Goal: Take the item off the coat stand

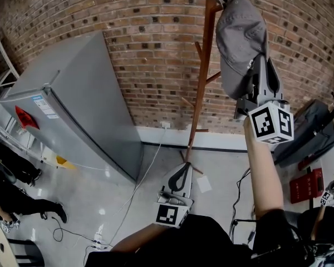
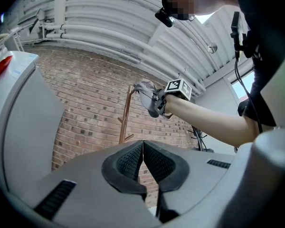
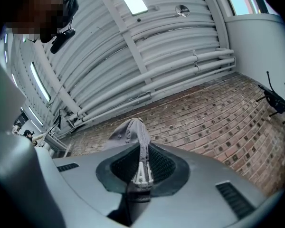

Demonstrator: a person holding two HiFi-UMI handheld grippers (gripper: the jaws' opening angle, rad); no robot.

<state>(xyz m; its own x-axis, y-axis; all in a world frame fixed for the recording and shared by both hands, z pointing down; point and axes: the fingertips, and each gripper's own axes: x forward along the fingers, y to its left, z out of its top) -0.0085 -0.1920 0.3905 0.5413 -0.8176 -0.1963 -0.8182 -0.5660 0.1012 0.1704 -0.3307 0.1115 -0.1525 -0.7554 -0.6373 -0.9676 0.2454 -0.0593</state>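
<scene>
A grey cap (image 1: 240,38) hangs by the top of the wooden coat stand (image 1: 202,77), its upper edge against the top peg. My right gripper (image 1: 260,71) reaches up from the lower right and is shut on the cap's back strap (image 3: 142,158); the crown (image 3: 126,132) rises past the jaws. The left gripper view shows the cap (image 2: 146,99) just right of the stand (image 2: 125,120); whether it still rests on the peg I cannot tell. My left gripper (image 1: 182,174) is held low near the stand's base, pads (image 2: 133,160) together with nothing between them.
A tall grey fridge (image 1: 72,104) stands left of the stand against the brick wall (image 1: 150,38). Cables (image 1: 133,193) trail over the floor. A dark bag (image 1: 317,132) and a red box (image 1: 306,185) lie at right. Someone's legs (image 1: 22,202) show at far left.
</scene>
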